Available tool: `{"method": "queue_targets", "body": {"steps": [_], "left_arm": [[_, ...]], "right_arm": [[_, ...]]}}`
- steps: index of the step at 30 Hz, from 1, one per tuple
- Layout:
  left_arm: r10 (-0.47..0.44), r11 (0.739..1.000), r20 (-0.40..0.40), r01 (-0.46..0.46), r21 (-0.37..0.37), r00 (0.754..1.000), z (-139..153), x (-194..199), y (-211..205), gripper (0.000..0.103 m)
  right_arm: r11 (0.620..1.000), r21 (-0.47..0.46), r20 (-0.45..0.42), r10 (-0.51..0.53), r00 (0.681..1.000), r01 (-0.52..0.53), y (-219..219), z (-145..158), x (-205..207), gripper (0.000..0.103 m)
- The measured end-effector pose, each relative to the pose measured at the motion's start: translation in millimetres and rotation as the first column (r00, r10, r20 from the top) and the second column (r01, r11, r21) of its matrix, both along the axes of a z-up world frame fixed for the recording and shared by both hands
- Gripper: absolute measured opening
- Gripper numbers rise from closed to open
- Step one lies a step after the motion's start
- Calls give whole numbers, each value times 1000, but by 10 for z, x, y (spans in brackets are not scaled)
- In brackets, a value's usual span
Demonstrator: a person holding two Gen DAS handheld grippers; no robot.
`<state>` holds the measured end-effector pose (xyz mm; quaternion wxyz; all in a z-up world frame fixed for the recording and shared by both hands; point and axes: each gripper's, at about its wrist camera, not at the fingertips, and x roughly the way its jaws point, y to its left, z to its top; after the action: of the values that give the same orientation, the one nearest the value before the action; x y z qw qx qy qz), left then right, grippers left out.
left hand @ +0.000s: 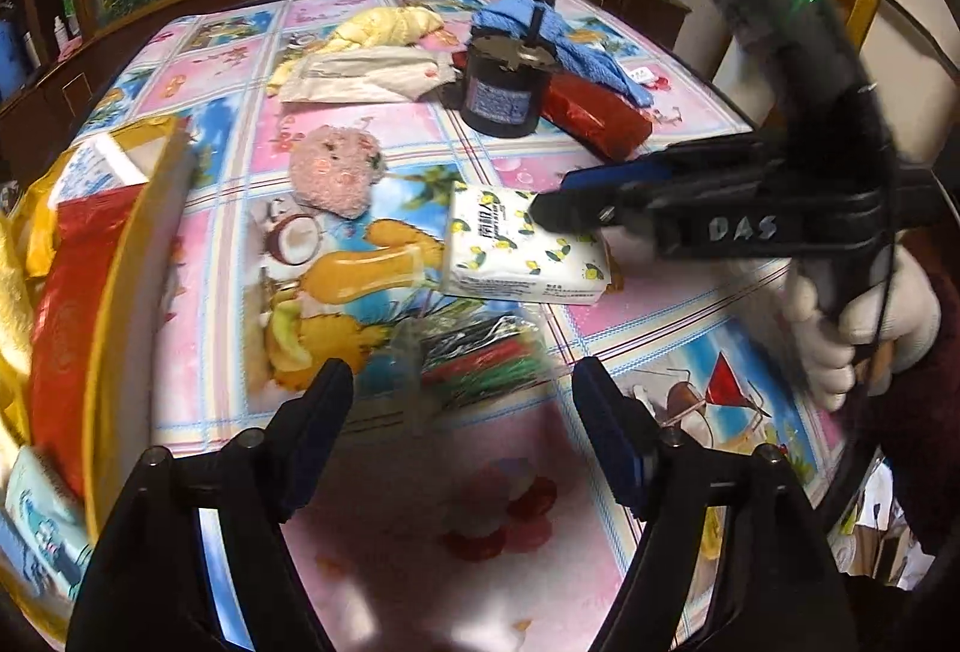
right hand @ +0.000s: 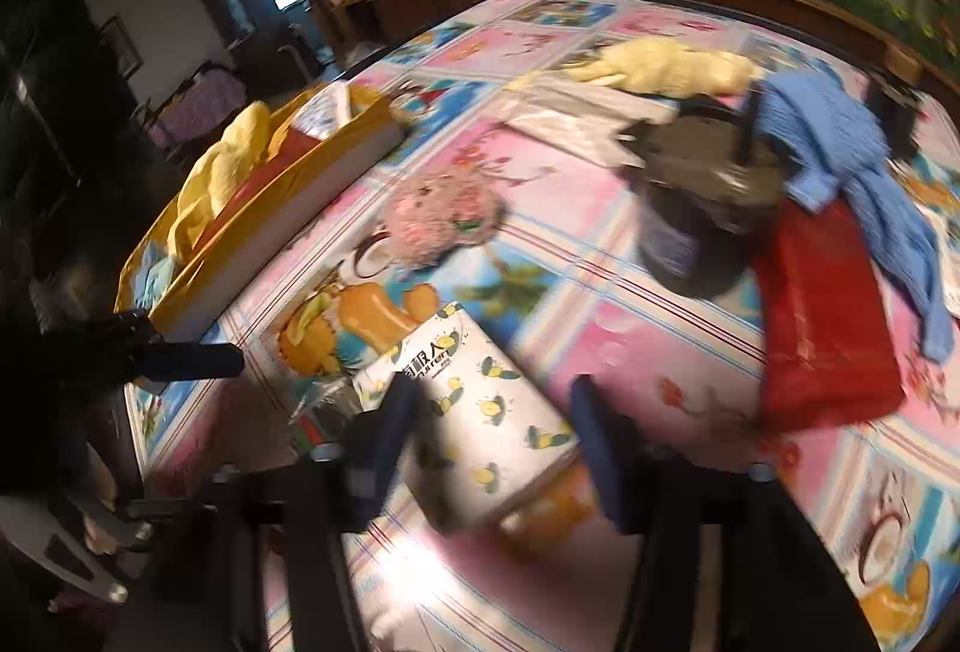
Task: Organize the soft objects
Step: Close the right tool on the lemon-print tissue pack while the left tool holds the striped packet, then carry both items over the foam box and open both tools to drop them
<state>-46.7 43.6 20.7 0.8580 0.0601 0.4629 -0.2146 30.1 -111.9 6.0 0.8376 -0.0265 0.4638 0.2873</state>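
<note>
Two grippers work over one table (left hand: 660, 316) with a cartoon-print cloth. One tissue pack (left hand: 528, 247), white with lemon print, lies flat near the middle of it. The right gripper (left hand: 555, 193), held by one white-gloved hand (left hand: 864, 328), has a finger on each side of the pack's far right corner. In its own view both pads meet the pack's sides and seem to pinch it, though blur softens the contact. The pack rests on the cloth, not lifted.

The left gripper (left hand: 462, 370) stands spread wide with nothing between its fingers. It hangs above one clear bag (left hand: 480, 358) of red and green sticks, which lies just beside the pack's near edge.

One pink plush (left hand: 336, 172) sits left of the pack, apart from it. Farther back stands one black canister (left hand: 501, 94), upright. One red packet (left hand: 600, 112) lies against the canister's right side, and one blue towel (left hand: 564, 40) drapes behind both and over the packet's far end. One pale sack (left hand: 366, 76) lies flat left of the canister, with one yellow cloth (left hand: 390, 22) bunched behind it.

One yellow bin (left hand: 138, 232) sits at the table's left edge. Inside it show a second red packet (left hand: 72, 292), a second yellow cloth (right hand: 222, 172) and two tissue packs of another print, one at the far end (left hand: 96, 166) and one at the near end (left hand: 42, 520).
</note>
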Motion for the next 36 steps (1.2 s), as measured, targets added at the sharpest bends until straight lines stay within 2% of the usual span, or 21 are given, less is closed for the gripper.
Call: {"method": "queue_targets", "body": {"steps": [1,3,6,7,9,11,12,18,21,27,28,29,32,36], "left_arm": [[-13,1000,-6,13,12,1000,-39,20,-57,76],[-41,998,-23,42,39,999,-137,63,-186,77],[-72,994,21,70,88,997,-167,46,-348,76],[-74,993,29,71,89,997,-156,44,-369,58],[-77,995,23,75,69,997,-121,48,-357,37],[-64,997,13,63,51,998,-110,60,-298,37],[-57,997,17,56,54,998,-109,53,-273,36],[1,1000,50,-1,-2,999,88,-62,60,36],[54,998,70,-52,-34,996,220,-109,270,36],[135,989,94,-129,-69,986,355,-139,553,37],[148,987,98,-141,-76,984,372,-149,596,37],[161,985,101,-153,-84,982,388,-162,646,37],[203,976,112,-192,-107,973,439,-206,826,37],[286,955,127,-272,-116,950,495,-248,1148,37]], "right_arm": [[1000,6,-5,-18,1000,19,-58,14,4,34],[998,-1,-6,-64,998,64,-212,32,-18,33],[996,-21,11,-86,996,86,-314,74,-65,35],[996,-26,21,-87,996,87,-320,93,-70,36],[997,-30,34,-74,997,75,-304,119,-95,42],[998,-19,45,-56,997,57,-281,160,-129,66],[999,-17,55,-44,998,45,-258,184,-140,70],[997,-59,67,51,996,-47,32,170,-107,78],[990,-98,49,105,993,-100,189,65,-80,78],[980,-141,31,144,989,-138,411,-102,-31,78],[980,-147,33,142,989,-136,431,-116,-37,76],[980,-156,42,136,990,-128,447,-114,-59,68],[982,-138,35,132,991,-126,452,-79,-136,56],[986,-130,55,108,993,-100,431,-19,-272,55]]}}
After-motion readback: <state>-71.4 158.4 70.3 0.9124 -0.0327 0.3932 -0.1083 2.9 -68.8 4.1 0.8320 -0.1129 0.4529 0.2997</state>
